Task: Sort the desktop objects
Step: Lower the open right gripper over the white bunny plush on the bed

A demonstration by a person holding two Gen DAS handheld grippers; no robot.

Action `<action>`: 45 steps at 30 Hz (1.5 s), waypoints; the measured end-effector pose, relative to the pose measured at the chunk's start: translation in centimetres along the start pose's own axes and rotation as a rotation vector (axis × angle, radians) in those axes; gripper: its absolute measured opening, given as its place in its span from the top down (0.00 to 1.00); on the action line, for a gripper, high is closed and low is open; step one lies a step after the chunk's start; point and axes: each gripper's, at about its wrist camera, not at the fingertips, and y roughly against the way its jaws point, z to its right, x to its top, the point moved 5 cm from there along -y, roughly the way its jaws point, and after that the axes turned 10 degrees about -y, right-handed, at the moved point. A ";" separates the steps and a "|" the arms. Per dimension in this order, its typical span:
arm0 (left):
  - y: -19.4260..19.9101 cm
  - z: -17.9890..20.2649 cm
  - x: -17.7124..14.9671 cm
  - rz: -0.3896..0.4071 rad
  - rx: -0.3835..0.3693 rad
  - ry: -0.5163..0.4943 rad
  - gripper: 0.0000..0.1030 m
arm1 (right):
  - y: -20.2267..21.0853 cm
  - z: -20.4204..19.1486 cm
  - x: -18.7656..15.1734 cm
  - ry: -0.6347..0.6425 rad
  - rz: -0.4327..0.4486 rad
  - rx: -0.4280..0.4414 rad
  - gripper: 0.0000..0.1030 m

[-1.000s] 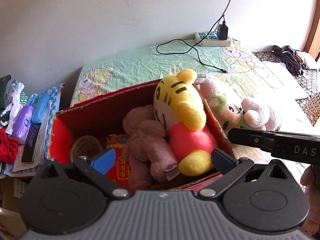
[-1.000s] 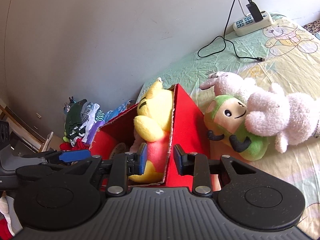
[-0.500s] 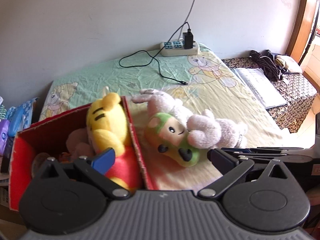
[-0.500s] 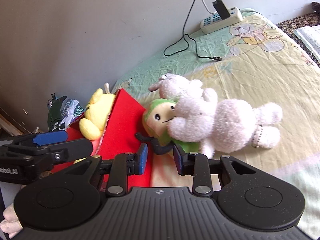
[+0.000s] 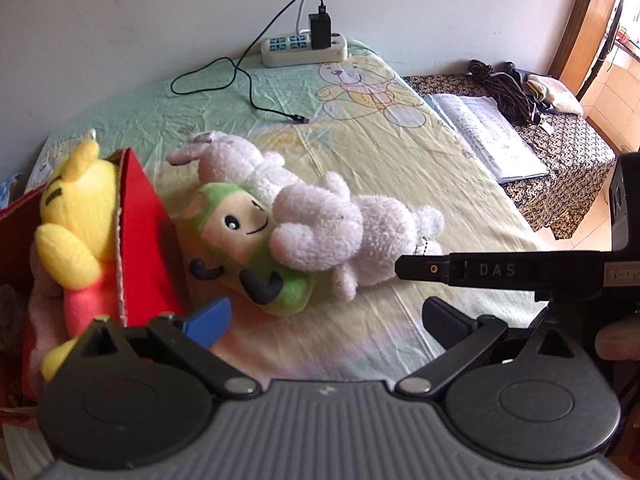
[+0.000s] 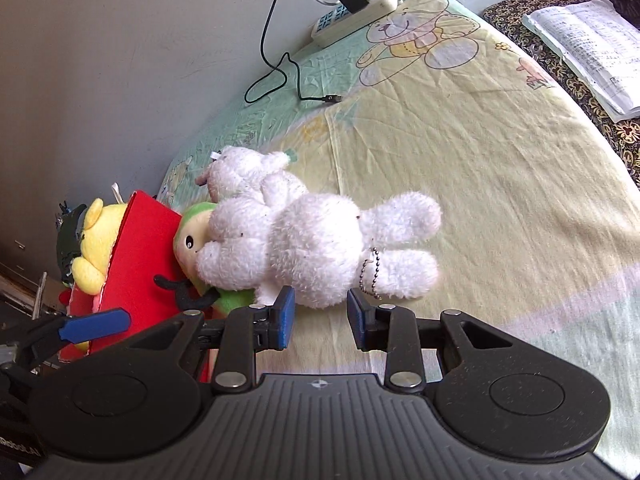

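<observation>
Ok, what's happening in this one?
A person is sorting plush toys into a red box. A yellow tiger toy already sits in it. A white plush and a green plush lie on the bed beside the box. The right hand-held gripper, open, points at the white plush; the left hand-held gripper is open and empty.

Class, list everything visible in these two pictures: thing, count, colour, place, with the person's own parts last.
white plush: 1, white, lying on the green plush
green plush: 1, green, beside the box
yellow plush: 1, yellow and red, in the box
box: 1, red, left edge of sheet
power strip: 1, white, by the wall
cable: 1, black, on the sheet
open book: 1, white, right of the sheet
left gripper: open, empty
right gripper: open, near the white plush
</observation>
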 end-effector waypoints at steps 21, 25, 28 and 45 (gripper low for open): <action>-10.0 -3.8 7.8 -0.021 -0.101 0.165 0.08 | 0.6 3.9 2.3 -0.102 -0.011 -0.063 0.69; -10.2 -2.6 6.5 -0.057 -0.144 0.148 0.08 | 0.6 4.1 1.9 -0.094 -0.024 -0.066 0.69; -10.0 -1.5 5.3 -0.071 -0.195 0.130 0.08 | 0.8 4.7 1.8 -0.108 -0.023 -0.076 0.69; -6.2 5.0 -1.0 -0.076 -0.358 0.029 0.07 | 2.5 6.6 1.2 -0.149 -0.027 -0.110 0.68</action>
